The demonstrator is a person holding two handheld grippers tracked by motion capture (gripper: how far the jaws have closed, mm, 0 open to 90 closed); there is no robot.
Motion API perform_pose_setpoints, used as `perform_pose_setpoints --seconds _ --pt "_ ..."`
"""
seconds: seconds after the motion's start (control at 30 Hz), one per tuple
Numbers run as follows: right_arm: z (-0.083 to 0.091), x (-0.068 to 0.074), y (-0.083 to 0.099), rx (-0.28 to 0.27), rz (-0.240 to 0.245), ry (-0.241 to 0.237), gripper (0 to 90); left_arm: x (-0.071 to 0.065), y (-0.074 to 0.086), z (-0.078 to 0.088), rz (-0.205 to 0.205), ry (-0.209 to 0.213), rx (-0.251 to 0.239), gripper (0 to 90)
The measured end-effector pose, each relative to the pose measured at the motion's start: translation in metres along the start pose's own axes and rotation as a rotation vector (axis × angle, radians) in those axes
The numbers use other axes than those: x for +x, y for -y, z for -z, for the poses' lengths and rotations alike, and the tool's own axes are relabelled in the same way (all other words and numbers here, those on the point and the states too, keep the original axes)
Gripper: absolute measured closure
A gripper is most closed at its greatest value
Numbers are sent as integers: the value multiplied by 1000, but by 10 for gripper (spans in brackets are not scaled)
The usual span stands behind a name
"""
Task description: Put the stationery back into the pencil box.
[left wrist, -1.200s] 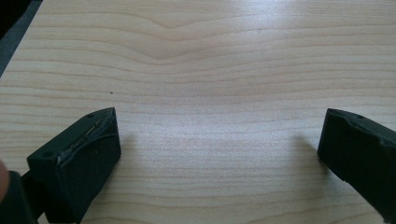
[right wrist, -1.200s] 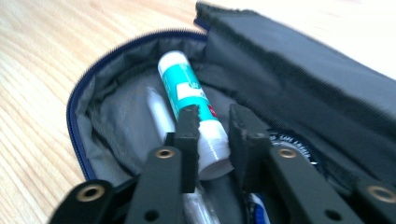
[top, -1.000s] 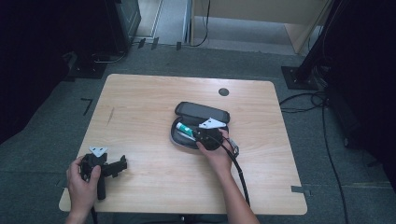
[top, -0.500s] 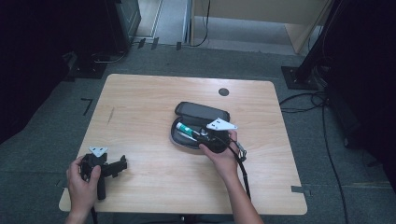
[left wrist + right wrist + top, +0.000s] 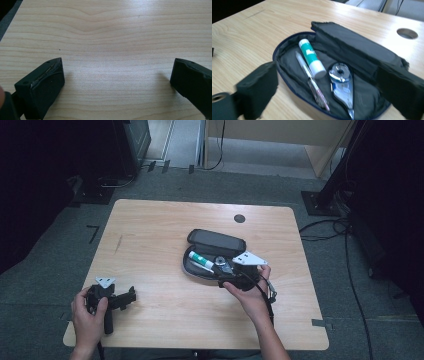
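Right gripper (image 5: 227, 276): jaws have just been opening, now spread wide with nothing pinched between them, hovering at the near rim of the open pencil case (image 5: 192, 266). Case lies mid-tabletop (image 5: 150, 225), toward the right edge, lid flipped back. Inside, side by side: glue stick (image 5: 311, 58), clear pen (image 5: 310, 80), correction tape dispenser (image 5: 341, 86). Left gripper (image 5: 131, 296): jaws apart, empty, resting near the front-left corner.

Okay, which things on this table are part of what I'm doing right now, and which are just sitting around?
In the job:
pencil case, lying open
glue stick, in the case
pen, in the case
correction tape, in the case
right gripper, jaws just opened, nothing between them

Lying about:
left gripper, open over bare table
cable hole
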State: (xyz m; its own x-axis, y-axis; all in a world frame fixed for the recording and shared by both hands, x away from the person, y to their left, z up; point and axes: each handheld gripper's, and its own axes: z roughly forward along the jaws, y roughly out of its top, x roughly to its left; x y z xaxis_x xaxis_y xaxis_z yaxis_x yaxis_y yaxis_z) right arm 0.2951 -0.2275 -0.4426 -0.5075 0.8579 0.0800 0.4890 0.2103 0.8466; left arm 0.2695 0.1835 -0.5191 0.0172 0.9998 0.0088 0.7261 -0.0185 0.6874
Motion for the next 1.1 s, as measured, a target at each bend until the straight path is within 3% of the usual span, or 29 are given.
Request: perform_pose_setpoints --seconds 0.17,0.63,0.9,1.1 --pt "13 -8 7 5 -14 8 0 0 0 0 0 0 0 0" --pt "52 -44 36 25 -43 106 0 0 0 0 0 0 0 0" --pt "76 -70 59 39 -84 169 0 0 0 0 0 0 0 0" --pt "92 -82 71 50 -104 203 0 0 0 0 0 0 0 0"
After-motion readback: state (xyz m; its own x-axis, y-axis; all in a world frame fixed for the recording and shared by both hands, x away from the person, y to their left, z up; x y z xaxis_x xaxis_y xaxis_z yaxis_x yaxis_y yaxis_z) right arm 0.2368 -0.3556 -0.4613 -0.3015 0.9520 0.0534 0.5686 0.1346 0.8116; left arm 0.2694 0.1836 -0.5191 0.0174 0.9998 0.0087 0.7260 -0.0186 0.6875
